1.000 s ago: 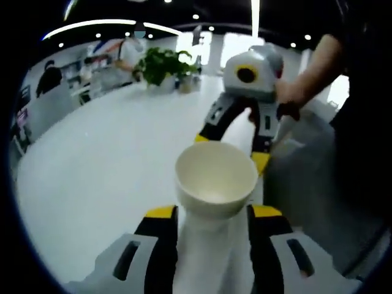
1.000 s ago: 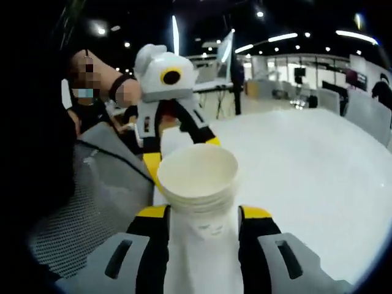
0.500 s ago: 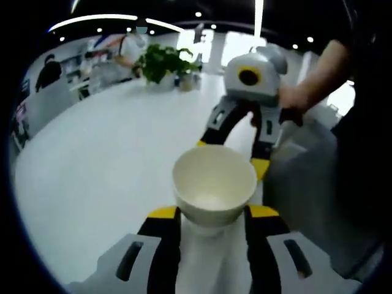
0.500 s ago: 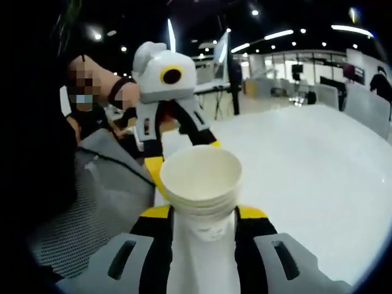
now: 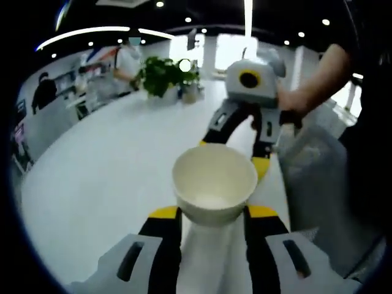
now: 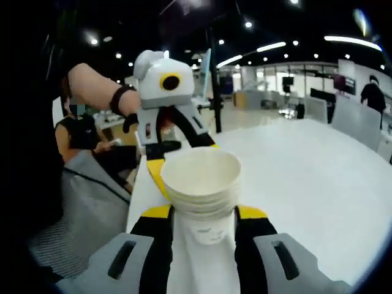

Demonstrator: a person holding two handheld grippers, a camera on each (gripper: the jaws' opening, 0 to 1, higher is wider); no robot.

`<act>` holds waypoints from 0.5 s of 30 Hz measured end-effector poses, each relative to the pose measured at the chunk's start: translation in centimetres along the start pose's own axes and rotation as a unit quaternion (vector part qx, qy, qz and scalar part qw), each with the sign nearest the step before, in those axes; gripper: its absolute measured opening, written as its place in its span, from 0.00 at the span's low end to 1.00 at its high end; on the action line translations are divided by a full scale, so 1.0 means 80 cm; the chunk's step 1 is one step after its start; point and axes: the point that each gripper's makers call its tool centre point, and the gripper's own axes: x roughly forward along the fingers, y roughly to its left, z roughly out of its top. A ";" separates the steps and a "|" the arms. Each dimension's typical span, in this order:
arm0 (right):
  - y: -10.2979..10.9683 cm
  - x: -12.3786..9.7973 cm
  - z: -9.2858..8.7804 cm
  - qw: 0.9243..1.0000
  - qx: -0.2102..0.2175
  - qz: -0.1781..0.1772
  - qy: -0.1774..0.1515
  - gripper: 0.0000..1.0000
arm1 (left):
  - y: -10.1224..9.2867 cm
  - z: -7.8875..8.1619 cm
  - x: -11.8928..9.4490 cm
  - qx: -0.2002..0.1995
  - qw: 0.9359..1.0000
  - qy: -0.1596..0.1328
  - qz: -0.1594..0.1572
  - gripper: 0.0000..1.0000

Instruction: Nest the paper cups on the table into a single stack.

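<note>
White paper cup (image 5: 214, 182) clamped in left gripper (image 5: 214, 211), mouth outward; nested stack of cups (image 6: 201, 182) pinched in right gripper (image 6: 201, 211), both above table (image 5: 98, 177). Probably mid-joining. Next: line up, slide single cup into stack.

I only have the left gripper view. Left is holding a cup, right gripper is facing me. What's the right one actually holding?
Observer: In the right gripper view, the right gripper is shut on a stack of paper cups; several rims show, nested one below another.
Operator: Printing on it?
Observer: Yes, a faint dark mark on the stack's wall between the jaws; too small to read.
Operator: Anything behind my left gripper?
Observer: The left gripper shows there with a dark strap on the wrist that holds it, and a grey mesh chair back beside the white table.
</note>
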 end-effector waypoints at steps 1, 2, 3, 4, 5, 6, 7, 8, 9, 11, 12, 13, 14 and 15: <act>-0.008 0.001 0.003 1.000 -0.003 -0.002 0.001 0.35 | 0.012 0.004 0.001 0.003 1.000 0.001 0.002 0.39; -0.019 0.004 0.008 1.000 -0.008 -0.005 0.002 0.35 | 0.019 0.006 0.001 0.005 1.000 0.002 0.004 0.39; -0.028 0.005 0.011 1.000 -0.013 -0.008 0.004 0.35 | 0.028 0.008 0.002 0.005 1.000 0.003 0.006 0.39; -0.041 0.006 0.014 1.000 -0.019 -0.010 0.005 0.35 | 0.040 0.011 0.004 0.004 1.000 0.004 0.010 0.39; -0.049 0.007 0.016 1.000 -0.021 -0.011 0.006 0.35 | 0.051 0.015 0.005 0.007 1.000 0.004 0.014 0.39; -0.057 0.008 0.018 1.000 -0.024 -0.013 0.006 0.35 | 0.058 0.017 0.006 0.008 1.000 0.002 0.016 0.39; -0.068 0.009 0.019 1.000 -0.026 -0.013 0.006 0.35 | 0.066 0.019 0.009 0.009 1.000 0.001 0.017 0.39; -0.076 0.010 0.020 1.000 -0.027 -0.012 0.007 0.35 | 0.076 0.021 0.012 0.007 1.000 0.001 0.018 0.39; -0.084 0.011 0.020 0.999 -0.030 -0.012 0.011 0.35 | 0.081 0.022 0.014 0.007 1.000 0.001 0.017 0.39; -0.095 0.013 0.019 0.999 -0.039 -0.013 0.018 0.35 | 0.095 0.023 0.021 0.006 1.000 0.003 0.018 0.38; -0.101 0.014 0.018 0.999 -0.040 -0.012 0.020 0.35 | 0.102 0.022 0.026 0.001 1.000 0.005 0.018 0.38; -0.110 0.016 0.016 0.999 -0.039 -0.012 0.024 0.35 | 0.107 0.021 0.028 0.000 1.000 0.005 0.018 0.38; -0.116 0.016 0.015 0.999 -0.039 -0.013 0.025 0.35 | 0.115 0.021 0.032 -0.003 1.000 0.005 0.020 0.38; -0.124 0.018 0.014 0.999 -0.041 -0.014 0.028 0.35 | 0.120 0.022 0.034 -0.006 1.000 0.007 0.022 0.38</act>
